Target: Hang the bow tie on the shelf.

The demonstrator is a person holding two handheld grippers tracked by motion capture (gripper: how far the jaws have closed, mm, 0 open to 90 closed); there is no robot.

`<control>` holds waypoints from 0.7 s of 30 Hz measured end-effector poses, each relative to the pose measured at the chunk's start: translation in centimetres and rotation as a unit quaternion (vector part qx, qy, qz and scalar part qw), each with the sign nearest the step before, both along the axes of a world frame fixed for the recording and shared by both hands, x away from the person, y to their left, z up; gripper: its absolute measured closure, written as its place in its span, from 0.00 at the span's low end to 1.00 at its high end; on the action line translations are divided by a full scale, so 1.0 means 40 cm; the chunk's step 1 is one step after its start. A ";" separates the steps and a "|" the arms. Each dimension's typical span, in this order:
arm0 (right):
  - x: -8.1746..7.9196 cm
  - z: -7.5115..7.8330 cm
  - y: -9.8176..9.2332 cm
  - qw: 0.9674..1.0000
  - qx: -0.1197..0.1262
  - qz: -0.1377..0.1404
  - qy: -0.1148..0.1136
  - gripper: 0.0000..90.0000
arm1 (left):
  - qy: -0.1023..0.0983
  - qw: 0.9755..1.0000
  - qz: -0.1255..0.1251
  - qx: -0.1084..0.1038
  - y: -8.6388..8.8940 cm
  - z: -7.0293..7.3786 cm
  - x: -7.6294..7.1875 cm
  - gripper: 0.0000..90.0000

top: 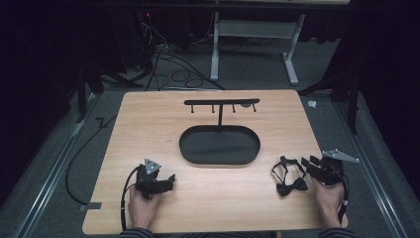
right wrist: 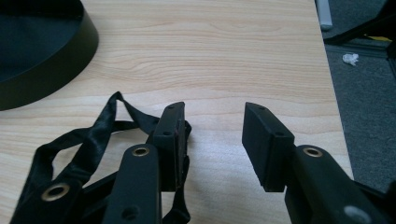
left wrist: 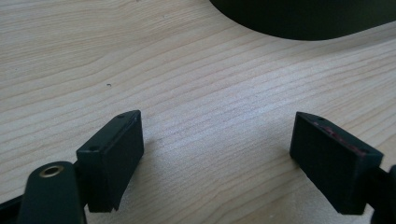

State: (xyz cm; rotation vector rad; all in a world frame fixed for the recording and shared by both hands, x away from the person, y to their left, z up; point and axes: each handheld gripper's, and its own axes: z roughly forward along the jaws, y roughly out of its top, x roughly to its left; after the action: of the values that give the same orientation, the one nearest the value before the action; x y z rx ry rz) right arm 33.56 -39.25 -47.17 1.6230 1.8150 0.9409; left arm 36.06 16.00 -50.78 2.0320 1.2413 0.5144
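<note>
Bow tie (top: 291, 187) beside my right gripper (right wrist: 212, 140), jaws apart, empty.
Soft, slippery satin; I'd pinch the knot. Left gripper (left wrist: 217, 154) gapes wide.

A pale wooden worktop (top: 148, 129) sits on grey carpet (top: 44, 163). Beyond its far edge, black cables (top: 168, 67) coil across the floor beside a white desk frame (top: 255, 44). Off the far right corner lies a small white crumpled scrap (top: 312, 104). Dark curtains surround everything.
</note>
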 end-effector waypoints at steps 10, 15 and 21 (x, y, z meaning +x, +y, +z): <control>-0.031 0.003 0.013 1.000 0.001 0.007 0.000 0.67 | 0.000 1.000 0.000 0.000 0.000 0.000 0.000 0.20; -0.040 -0.002 0.022 1.000 0.002 0.015 0.004 0.67 | 0.000 1.000 0.000 0.000 0.000 0.000 0.000 0.20; -0.037 -0.014 0.027 1.000 0.005 0.021 0.007 0.67 | 0.000 1.000 0.000 0.000 0.000 0.000 0.000 0.20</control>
State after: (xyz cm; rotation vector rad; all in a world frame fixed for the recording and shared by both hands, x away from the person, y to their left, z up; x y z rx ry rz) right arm 32.07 -38.15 -47.74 1.6074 1.8640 0.9600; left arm 36.06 16.00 -50.78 2.0327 1.2409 0.5146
